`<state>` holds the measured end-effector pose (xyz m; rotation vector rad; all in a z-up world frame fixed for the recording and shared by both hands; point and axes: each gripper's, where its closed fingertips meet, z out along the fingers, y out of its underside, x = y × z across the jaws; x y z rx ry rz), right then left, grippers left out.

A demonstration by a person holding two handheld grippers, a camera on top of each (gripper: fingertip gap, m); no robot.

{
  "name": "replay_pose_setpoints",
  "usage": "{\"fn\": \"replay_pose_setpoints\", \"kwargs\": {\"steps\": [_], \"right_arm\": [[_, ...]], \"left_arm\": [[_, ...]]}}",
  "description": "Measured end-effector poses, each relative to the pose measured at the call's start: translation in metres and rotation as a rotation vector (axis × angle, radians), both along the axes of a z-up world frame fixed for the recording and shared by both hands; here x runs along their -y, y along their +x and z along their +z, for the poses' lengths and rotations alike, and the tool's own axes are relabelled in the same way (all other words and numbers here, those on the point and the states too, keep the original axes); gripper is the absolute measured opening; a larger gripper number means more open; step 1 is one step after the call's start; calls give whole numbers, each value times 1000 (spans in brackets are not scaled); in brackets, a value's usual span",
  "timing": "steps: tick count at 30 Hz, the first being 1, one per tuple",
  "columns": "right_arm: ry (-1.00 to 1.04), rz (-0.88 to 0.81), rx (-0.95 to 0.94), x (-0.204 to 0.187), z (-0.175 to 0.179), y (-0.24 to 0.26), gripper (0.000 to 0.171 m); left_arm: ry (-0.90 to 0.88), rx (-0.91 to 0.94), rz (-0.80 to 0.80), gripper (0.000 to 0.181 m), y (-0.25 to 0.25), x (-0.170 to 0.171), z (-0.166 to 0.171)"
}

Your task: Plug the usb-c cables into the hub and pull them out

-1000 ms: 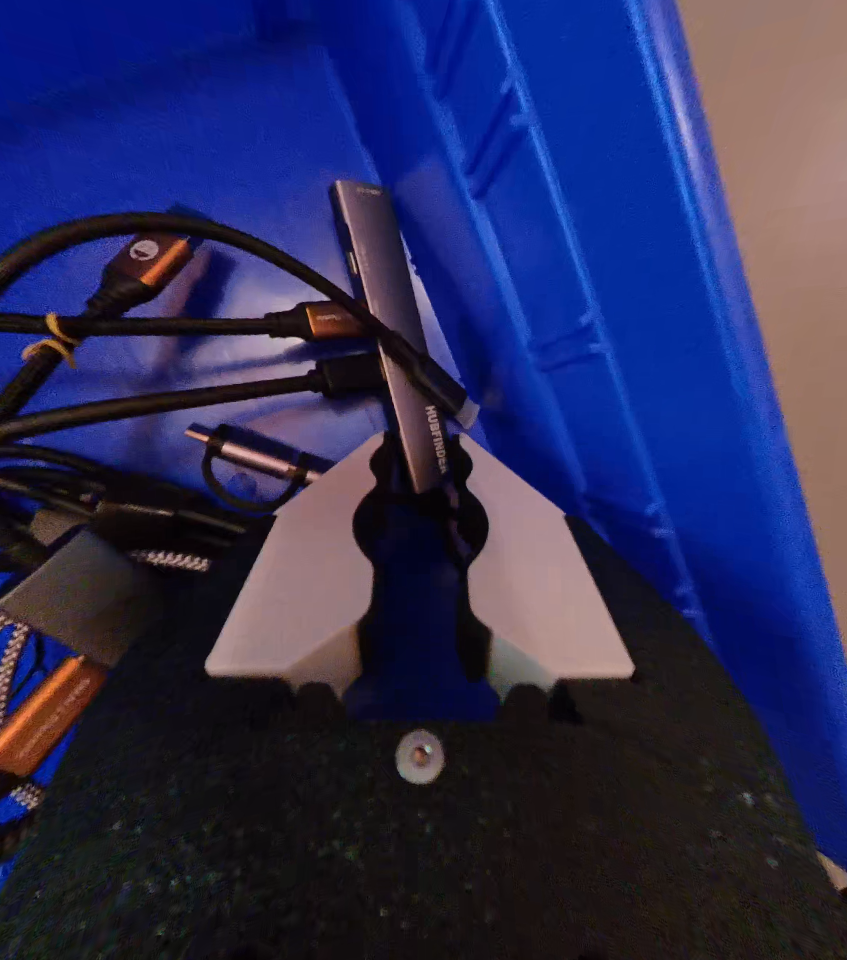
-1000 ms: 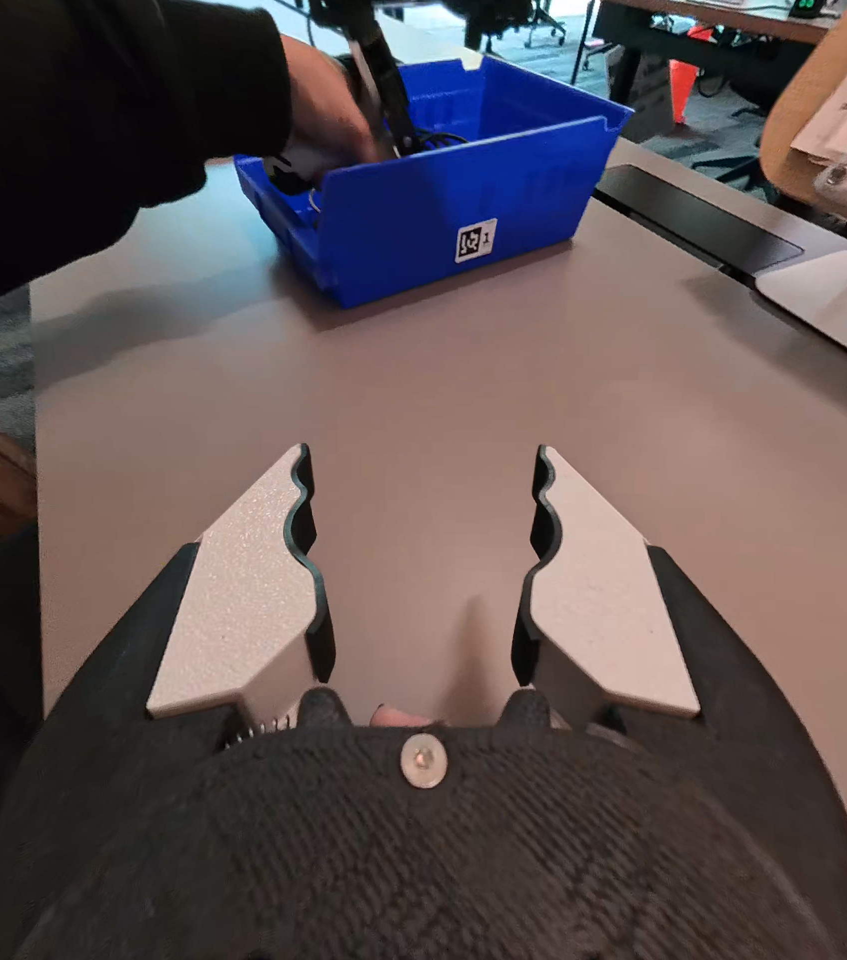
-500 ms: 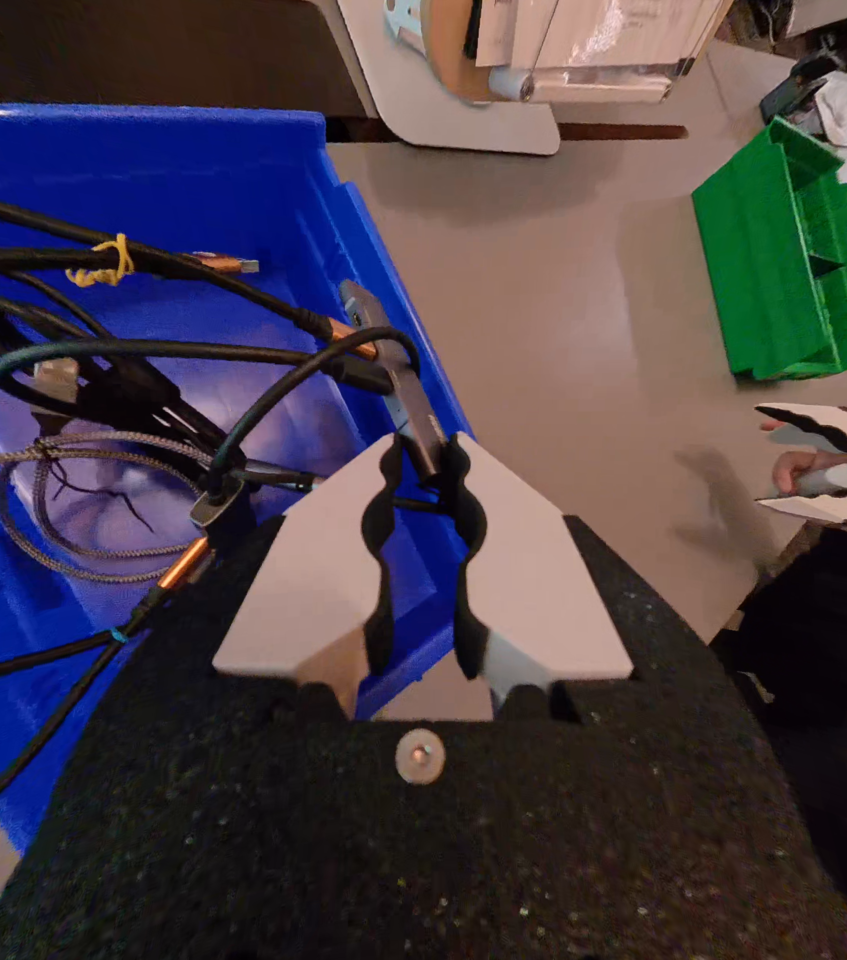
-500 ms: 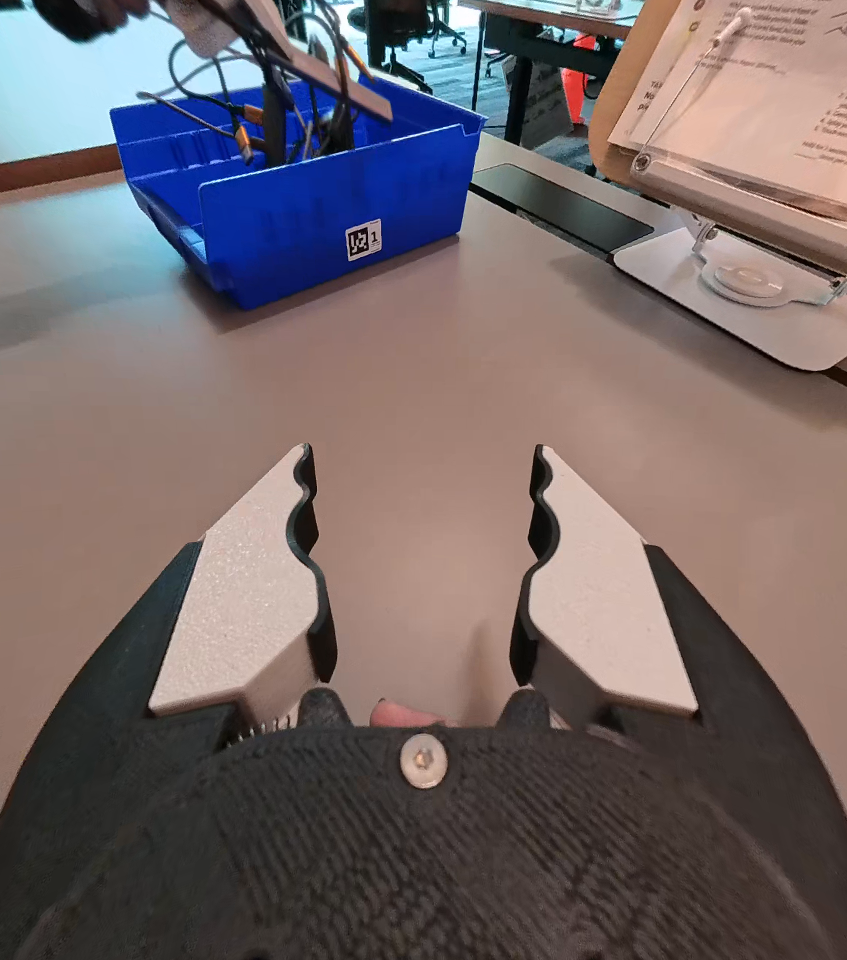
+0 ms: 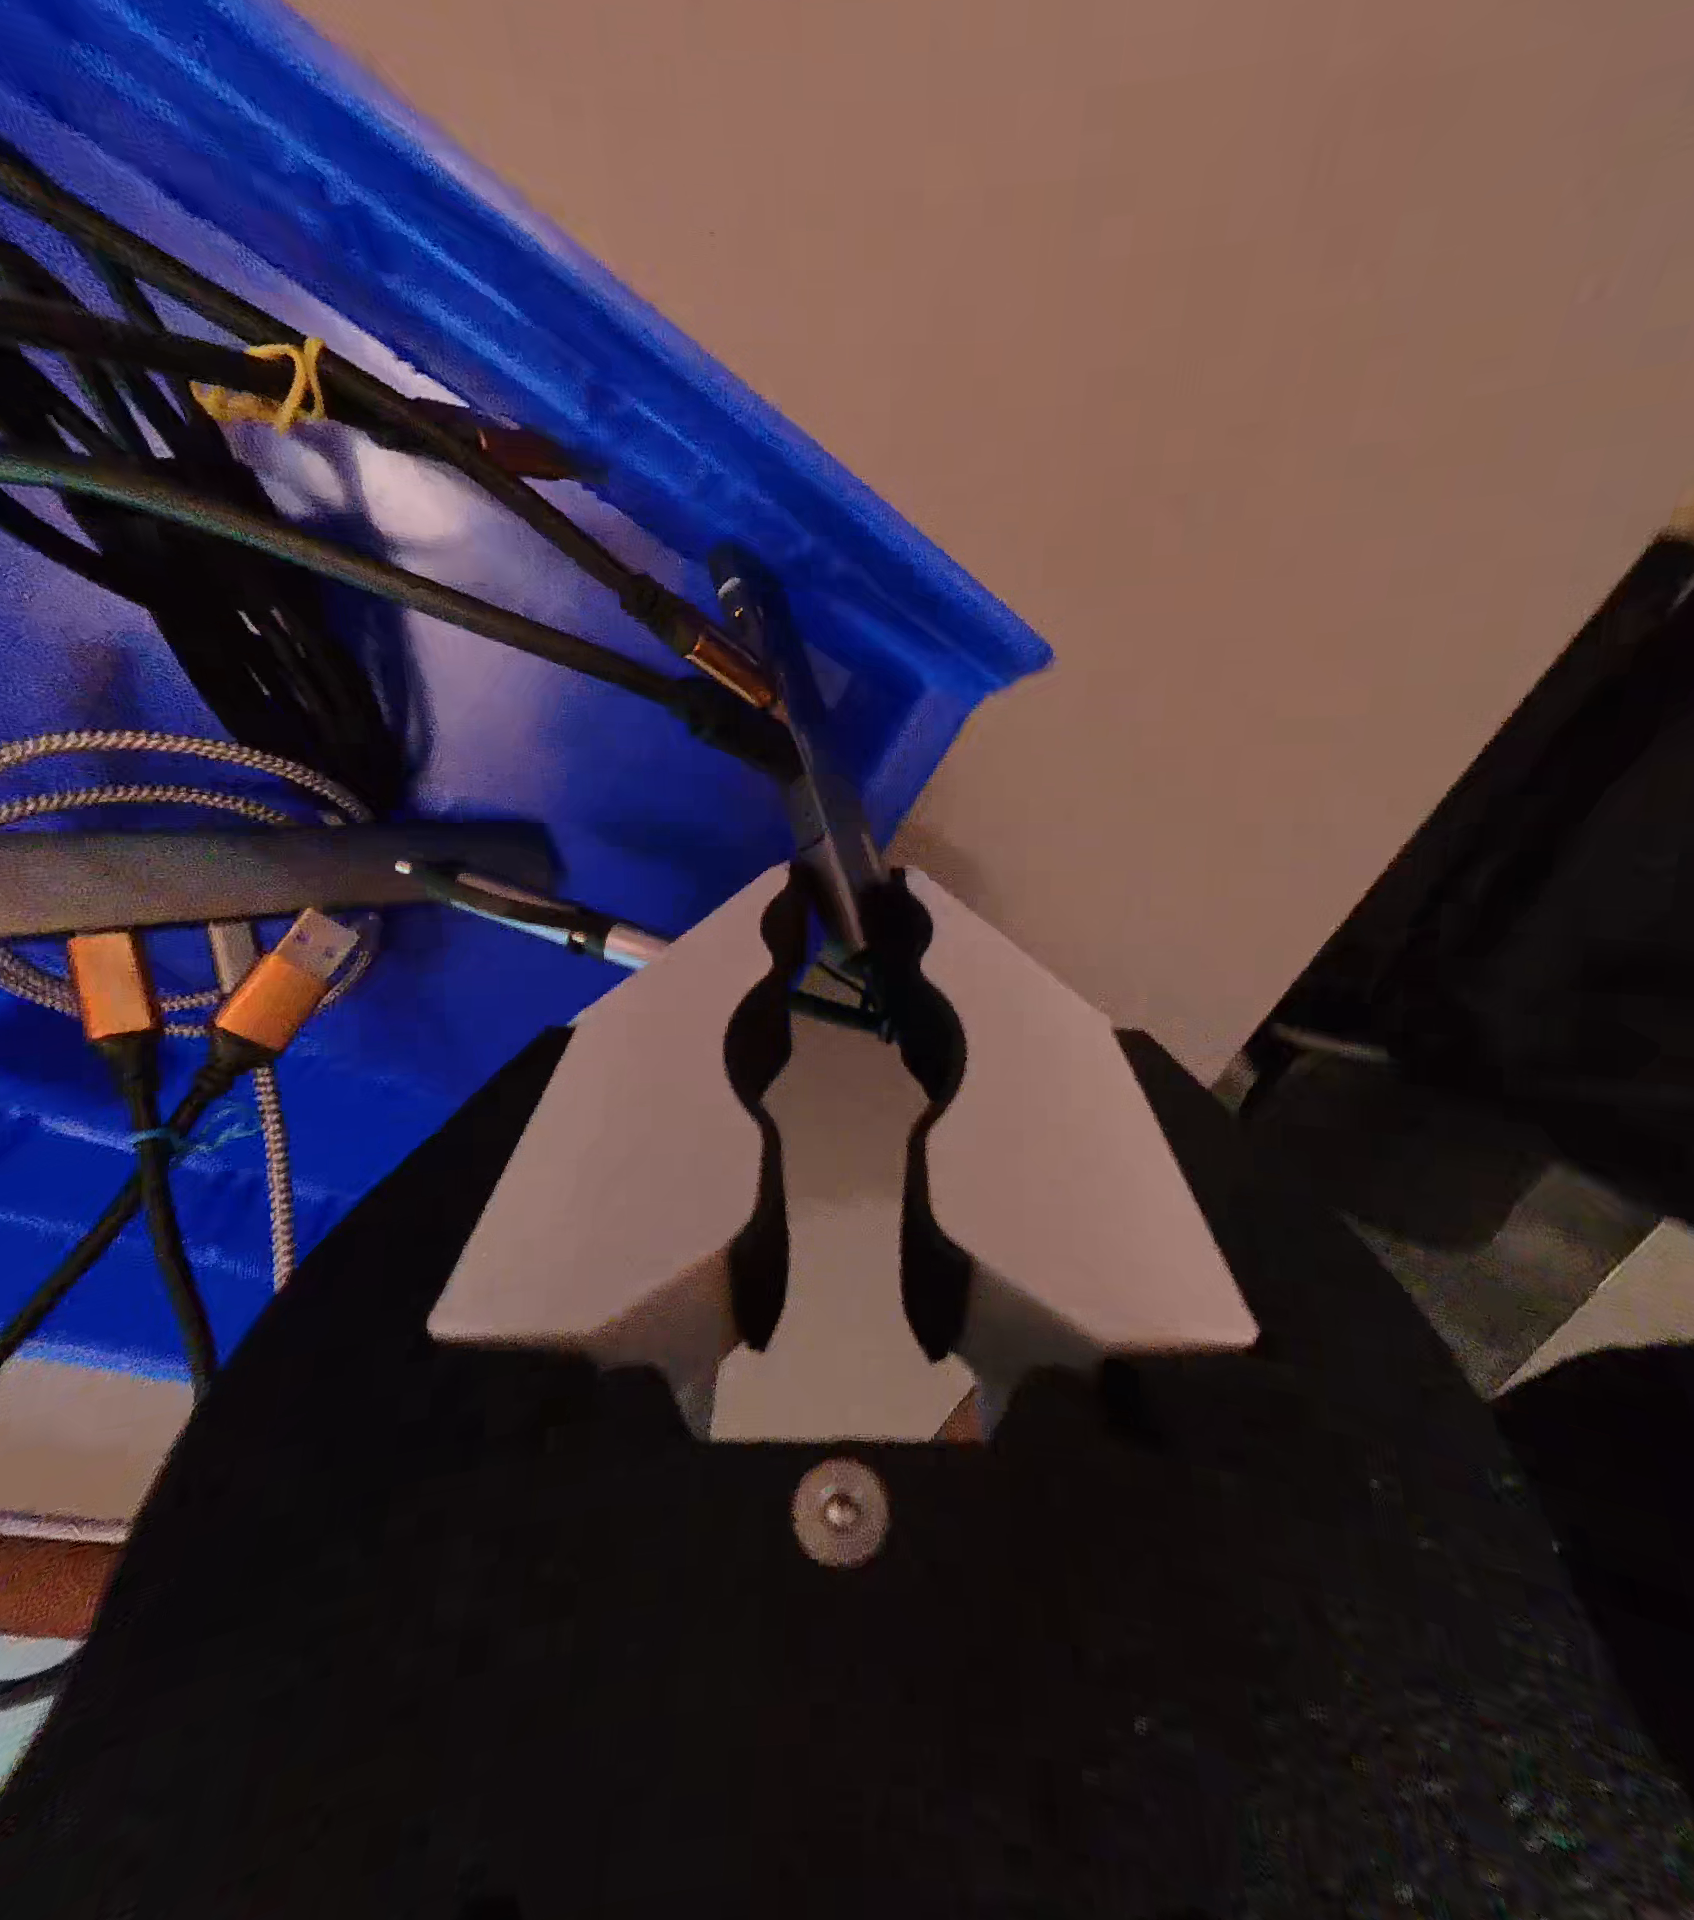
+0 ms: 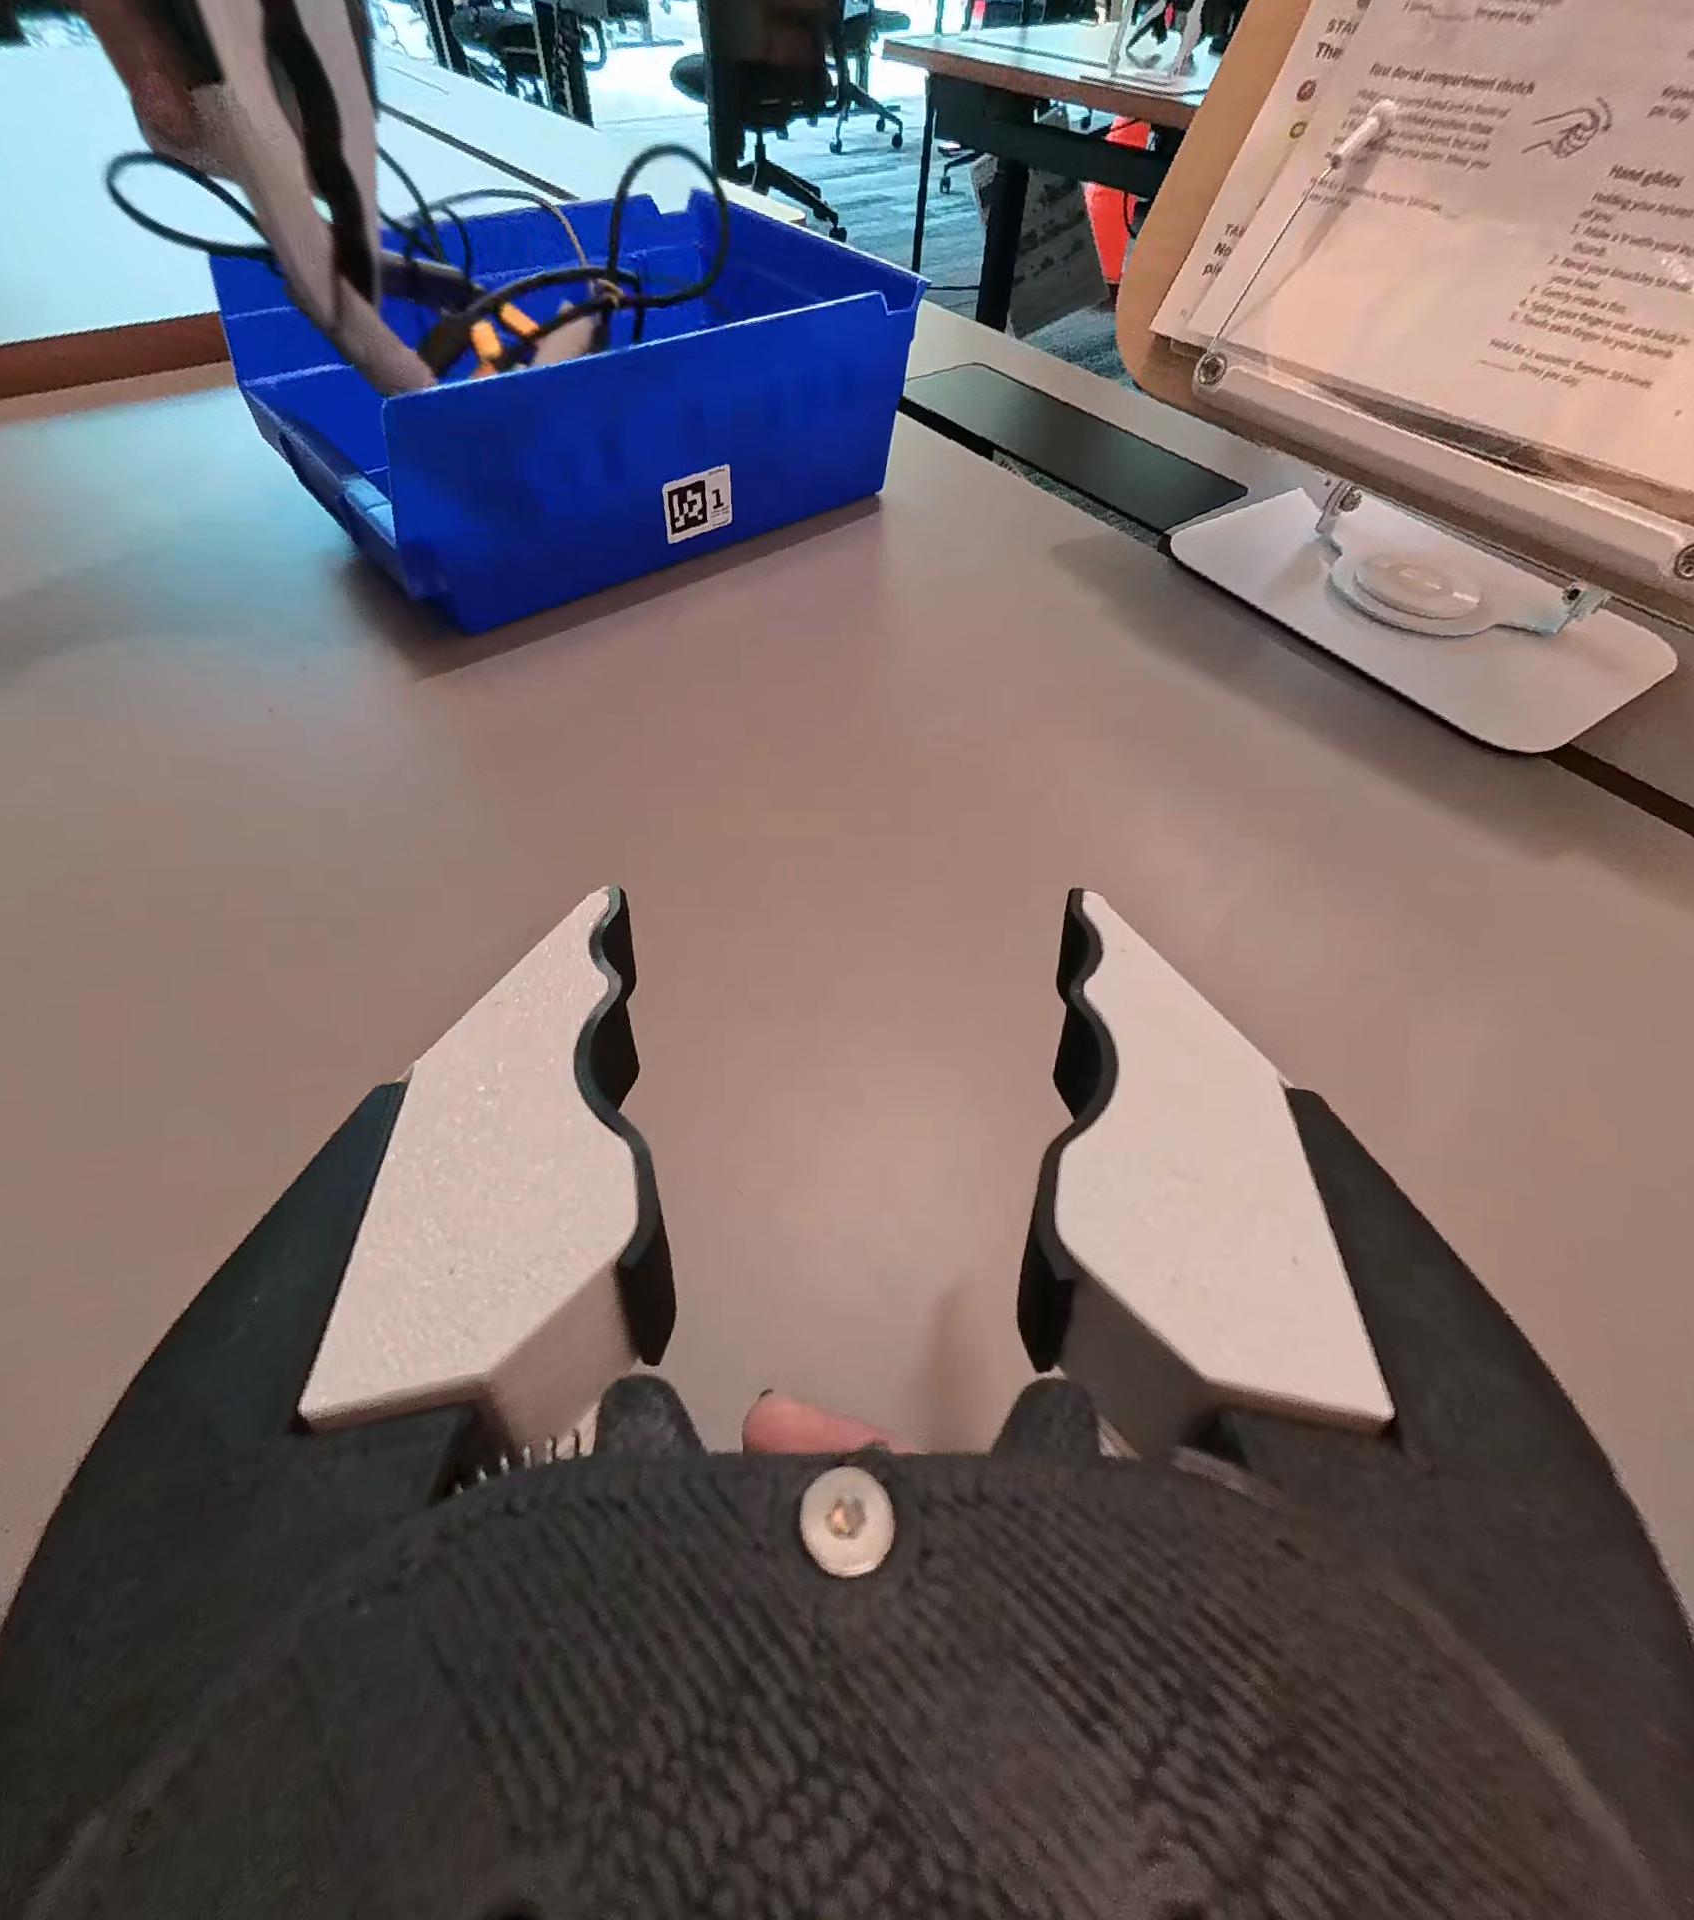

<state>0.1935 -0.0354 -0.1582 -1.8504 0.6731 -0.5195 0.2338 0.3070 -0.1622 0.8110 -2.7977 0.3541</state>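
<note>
While the left gripper (image 5: 841,904) pinches the hub (image 5: 801,748) above the bin (image 6: 614,457) — cables (image 5: 531,613) attached — the right gripper (image 6: 845,935) gapes wide, well short of it.

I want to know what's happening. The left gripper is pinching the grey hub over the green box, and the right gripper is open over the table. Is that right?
Not quite: the box is blue, not green, as the left wrist view shows. The left gripper does pinch the grey hub, and the right gripper is open over the table.
</note>
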Motion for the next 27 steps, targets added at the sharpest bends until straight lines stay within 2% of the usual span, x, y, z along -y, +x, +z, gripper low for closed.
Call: {"fn": "replay_pose_setpoints", "kwargs": {"steps": [1, 4, 7, 12, 15, 17, 19, 22, 24, 27], "right_arm": [[-7, -2, 1, 1, -1, 0, 82], [-30, -20, 8, 8, -2, 2, 82], [1, -27, 5, 10, 1, 4, 82], [123, -3, -9, 3, 15, 0, 80], [267, 92, -22, -14, 34, -12, 78], [450, 187, -31, -29, 59, -26, 76], [611, 338, -85, -46, 80, -48, 75], [675, 532, -191, -66, 86, -79, 75], [682, 585, -188, -72, 87, -88, 75], [602, 589, -207, -76, 72, -89, 59]], "left_arm": [[23, -9, -84, 13, -9, -2, 3], [49, -10, -156, 13, -19, 1, 26], [5, 129, -147, 13, -7, 6, 61], [-281, 415, -163, 12, 0, 42, 142], [-479, 528, -266, 13, -19, 76, 182], [-595, 536, -390, 12, -46, 102, 196], [-640, 499, -528, 12, -74, 130, 192], [-547, 421, -686, 12, -101, 164, 159], [-448, 362, -772, 12, -112, 183, 130], [-341, 302, -869, 12, -119, 206, 97]]}}
